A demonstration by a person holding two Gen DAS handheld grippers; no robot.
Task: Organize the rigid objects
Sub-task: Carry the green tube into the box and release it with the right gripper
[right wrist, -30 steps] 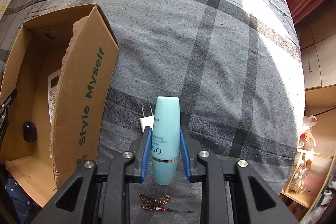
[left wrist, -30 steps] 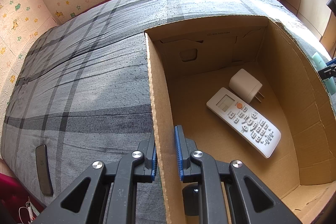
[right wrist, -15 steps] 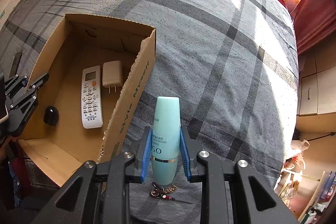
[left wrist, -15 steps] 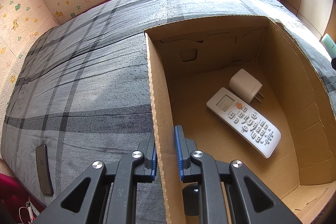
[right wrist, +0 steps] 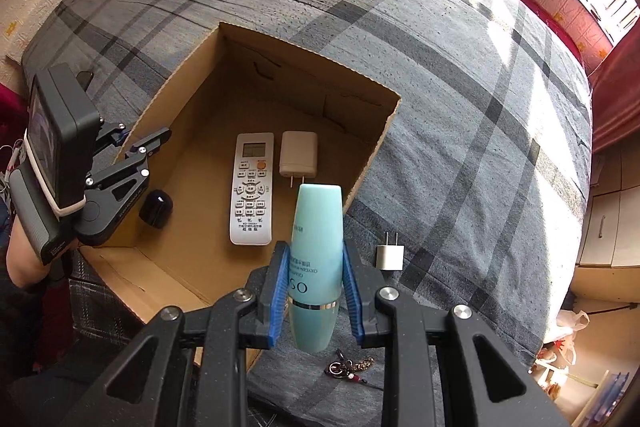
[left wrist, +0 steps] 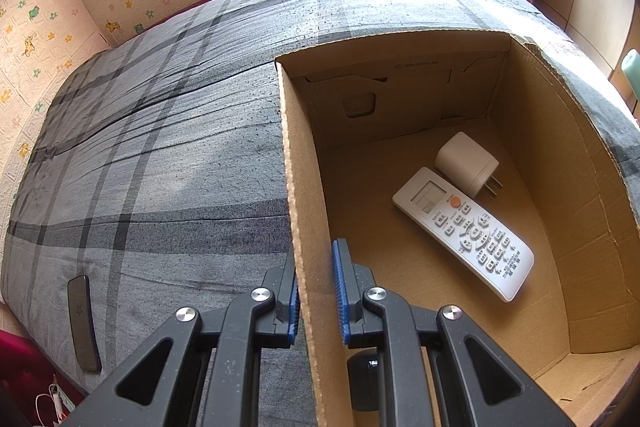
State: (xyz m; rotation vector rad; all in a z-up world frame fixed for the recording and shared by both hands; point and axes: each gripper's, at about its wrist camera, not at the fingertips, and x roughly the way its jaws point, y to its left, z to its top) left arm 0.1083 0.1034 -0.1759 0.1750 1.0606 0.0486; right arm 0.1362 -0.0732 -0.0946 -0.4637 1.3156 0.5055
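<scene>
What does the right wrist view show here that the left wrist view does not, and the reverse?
Only the right wrist view shows the small white charger and the keychain lying on the bedspread outside the box. Only the left wrist view shows the dark phone near the bed's edge. Both show the cardboard box gripped at its wall by the left gripper, the remote, the beige adapter, and the teal bottle in the right gripper.

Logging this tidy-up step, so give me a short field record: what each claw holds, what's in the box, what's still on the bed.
left claw: shut on cardboard box wall
right claw: shut on teal bottle
in box: remote control, beige charger, small black object
on bed: white plug adapter, keychain, dark phone
</scene>
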